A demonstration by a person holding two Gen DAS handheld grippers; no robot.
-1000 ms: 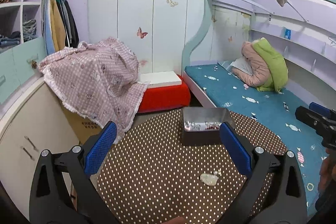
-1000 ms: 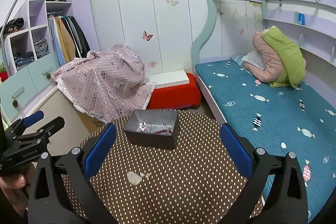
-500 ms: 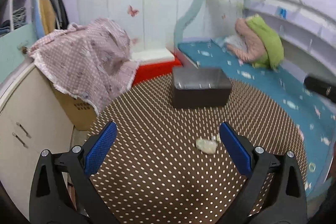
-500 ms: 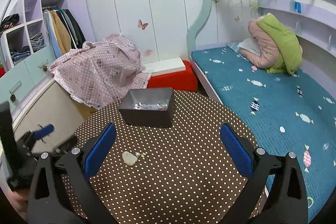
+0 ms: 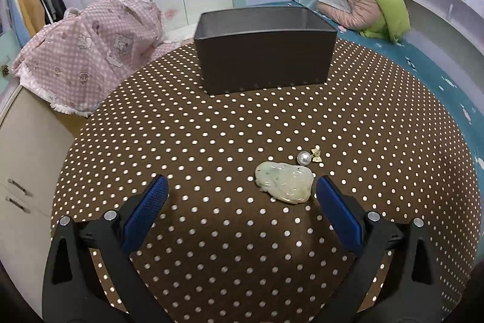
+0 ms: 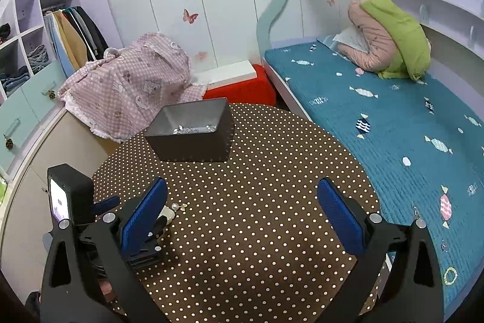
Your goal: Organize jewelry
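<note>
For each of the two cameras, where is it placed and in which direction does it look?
Left wrist: on the left gripper, low over the dotted table, facing the jade pendant, pearl and grey box; its open jaws show.
Right wrist: on the right gripper, higher, facing the box and the bed; its open jaws and the left gripper show.
Shared: table, box, pendant, pearl.
</note>
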